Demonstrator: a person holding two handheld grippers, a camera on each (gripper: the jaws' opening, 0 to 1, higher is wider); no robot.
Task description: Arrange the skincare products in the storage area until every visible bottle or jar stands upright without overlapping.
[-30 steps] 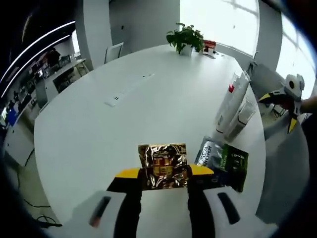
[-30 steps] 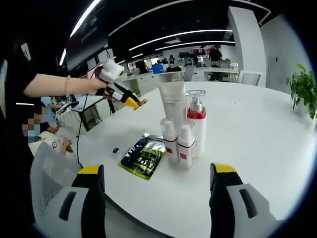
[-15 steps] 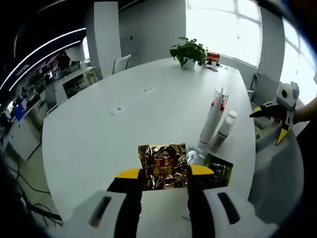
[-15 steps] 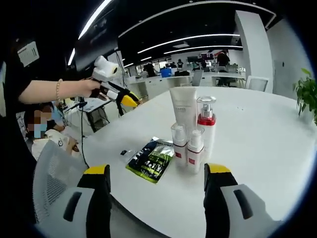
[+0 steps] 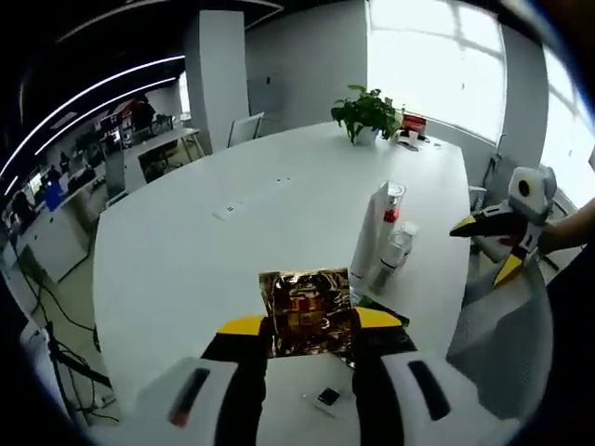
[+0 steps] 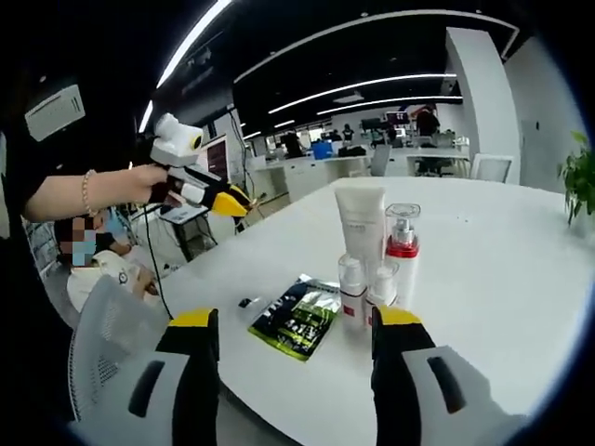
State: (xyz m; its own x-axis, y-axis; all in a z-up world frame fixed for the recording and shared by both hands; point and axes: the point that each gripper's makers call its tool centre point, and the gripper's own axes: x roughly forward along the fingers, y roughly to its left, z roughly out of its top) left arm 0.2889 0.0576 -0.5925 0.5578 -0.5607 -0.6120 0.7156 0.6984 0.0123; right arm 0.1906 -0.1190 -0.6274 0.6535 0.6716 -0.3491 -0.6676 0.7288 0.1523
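Observation:
My left gripper is shut on a crumpled gold foil sachet, held in the air above the white table's near edge. Beyond it stand a tall white tube, a pump bottle with a red collar and small bottles, all upright and close together. A green sachet lies flat beside them. My right gripper is open and holds nothing, hanging off the table edge in front of the tube and pump bottle. A hand holds the left gripper up at the left.
A small black item lies near the table edge. A potted plant and a red-and-white box stand at the far end. A mesh chair and a seated person are beside the table. The right gripper hangs off the table's right side.
My left gripper has risen and drawn back from the bottles with the gold sachet still in it. The right gripper stayed open and shifted only slightly.

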